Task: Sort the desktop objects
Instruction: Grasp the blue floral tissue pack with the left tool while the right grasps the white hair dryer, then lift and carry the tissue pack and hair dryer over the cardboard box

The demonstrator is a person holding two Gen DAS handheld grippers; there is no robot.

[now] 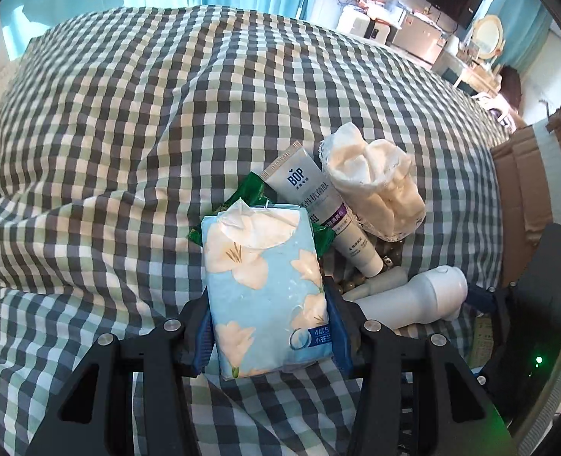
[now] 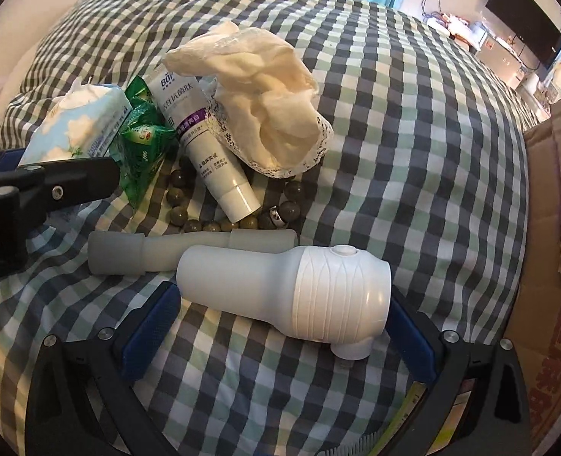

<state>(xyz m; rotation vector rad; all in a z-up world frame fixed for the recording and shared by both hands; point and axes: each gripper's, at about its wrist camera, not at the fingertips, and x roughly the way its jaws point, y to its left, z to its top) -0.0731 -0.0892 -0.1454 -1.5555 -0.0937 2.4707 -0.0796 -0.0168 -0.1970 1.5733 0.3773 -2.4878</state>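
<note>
The left gripper [image 1: 267, 326] was clamped on the tissue pack [image 1: 265, 288], lifted clear of the pile on the bed [image 1: 128, 114]. The right gripper [image 2: 280, 330] stood apart, straddling the white bottle [image 2: 284, 296]. Advised: keep the pack level; close squarely across the bottle's body.

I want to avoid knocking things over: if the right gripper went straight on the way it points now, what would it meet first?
The white bottle, lying on its side between the open jaws of the right gripper. Beyond it lies the grey tube, though depth is hard to judge.
</note>
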